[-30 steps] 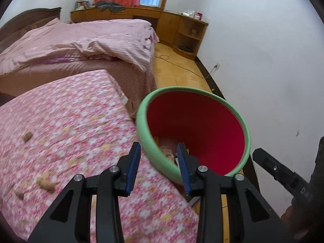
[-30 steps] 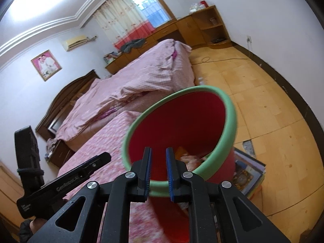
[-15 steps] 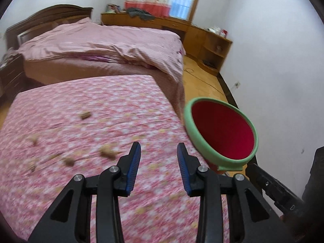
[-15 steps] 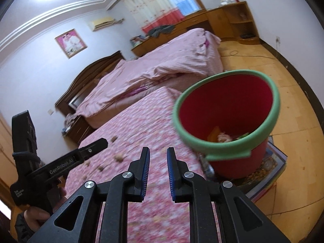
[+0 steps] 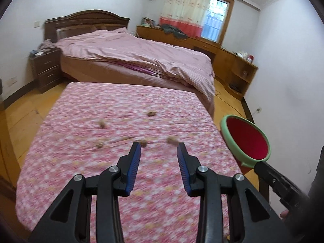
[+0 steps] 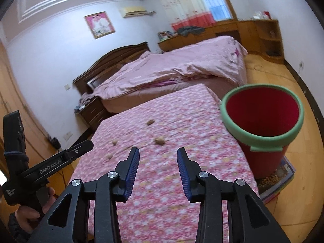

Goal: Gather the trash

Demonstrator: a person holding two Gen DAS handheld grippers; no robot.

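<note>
- your left hand-held gripper (image 5: 159, 156) hovers over the flowered pink mattress (image 5: 85, 162), its blue pads apart and nothing between them.
- your right hand-held gripper (image 6: 158, 160) is over the same mattress; its jaws have just been opening, and they hold nothing.
- the trash is a scatter of small brown scraps lying on the mattress ahead of both grippers. one scrap (image 5: 151, 113) lies farthest out, another (image 5: 102, 123) to its left, and a blurred cluster (image 5: 141, 142) sits just beyond the left fingertips.
- from the right wrist view you can make out at least four scraps; the nearest (image 6: 159, 140) lies just ahead of the jaws.
- the red bin with a green rim (image 6: 261, 125) stands on the floor against the mattress's right edge, near the right gripper. its contents cannot be seen from here.
- judged from this, the task is partway at best: several scraps are not yet collected, and neither gripper carries one.
</note>
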